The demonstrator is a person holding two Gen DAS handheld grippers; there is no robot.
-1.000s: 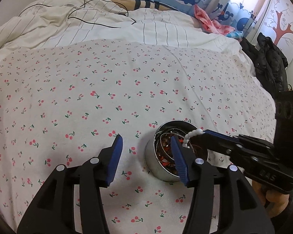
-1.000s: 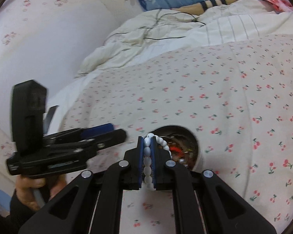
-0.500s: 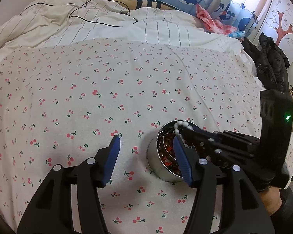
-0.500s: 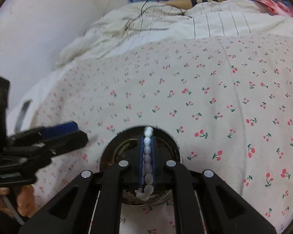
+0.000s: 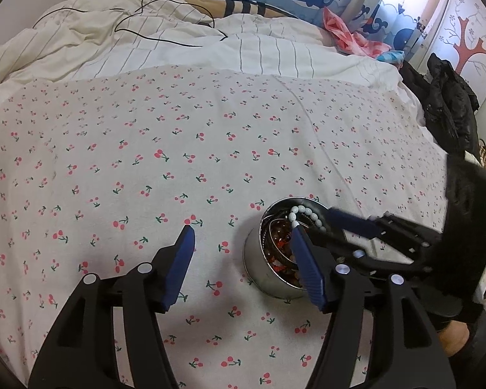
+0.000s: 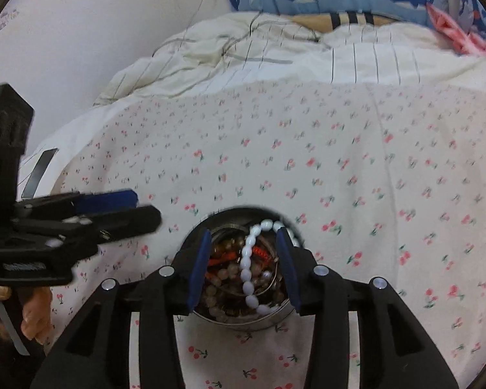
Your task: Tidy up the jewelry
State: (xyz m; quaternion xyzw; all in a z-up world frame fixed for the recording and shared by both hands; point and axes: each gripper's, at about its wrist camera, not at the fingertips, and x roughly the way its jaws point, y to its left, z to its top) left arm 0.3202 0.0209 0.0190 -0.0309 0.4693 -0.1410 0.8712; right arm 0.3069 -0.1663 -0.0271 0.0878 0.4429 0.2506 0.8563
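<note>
A round, shiny metal tin (image 6: 243,316) stands on the white bedsheet printed with small red cherries (image 6: 356,168), packed with brown and amber beads, a red piece and thin metal bangles. The string of white oval beads (image 6: 248,267) lies loose across that heap, one end draped over the far rim (its lower end curls toward the near wall). The right gripper (image 6: 243,264) hangs directly over the tin's mouth with its blue-padded fingers spread on either side of the white strand, touching none of it. The left gripper (image 5: 241,259) is also spread wide, its right finger just beside the tin (image 5: 269,269) and its left finger over bare sheet. A rumpled white striped duvet (image 5: 178,42) lies beyond.
</note>
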